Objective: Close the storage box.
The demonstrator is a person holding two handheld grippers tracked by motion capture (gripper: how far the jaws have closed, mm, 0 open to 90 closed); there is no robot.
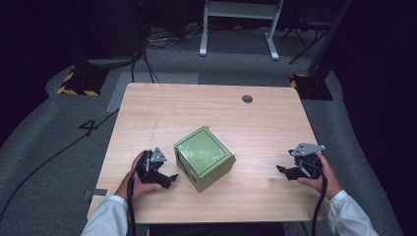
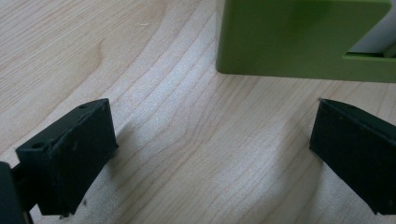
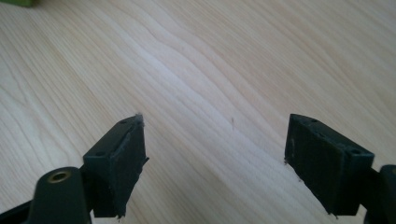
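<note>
A green box [image 1: 204, 157] with a white inner part sits near the middle of the wooden table [image 1: 162, 108]. My left gripper [image 1: 169, 179] rests low at the box's left, open, jaws pointing toward it; its own view has the green box [image 2: 289, 42] just beyond the open jaws, with bare wood between them. My right gripper [image 1: 282, 170] is at the table's right side, well apart from the box, open with nothing but wood between its jaws. A corner of the green box [image 3: 16, 2] peeks in at the top left of the right gripper view.
A round cable hole [image 1: 247, 99] lies near the table's far edge. Beyond the table stand a white desk frame [image 1: 238, 29] and two black stands with yellow-black striped bases [image 1: 78, 81]. Cables run across the grey floor at the left.
</note>
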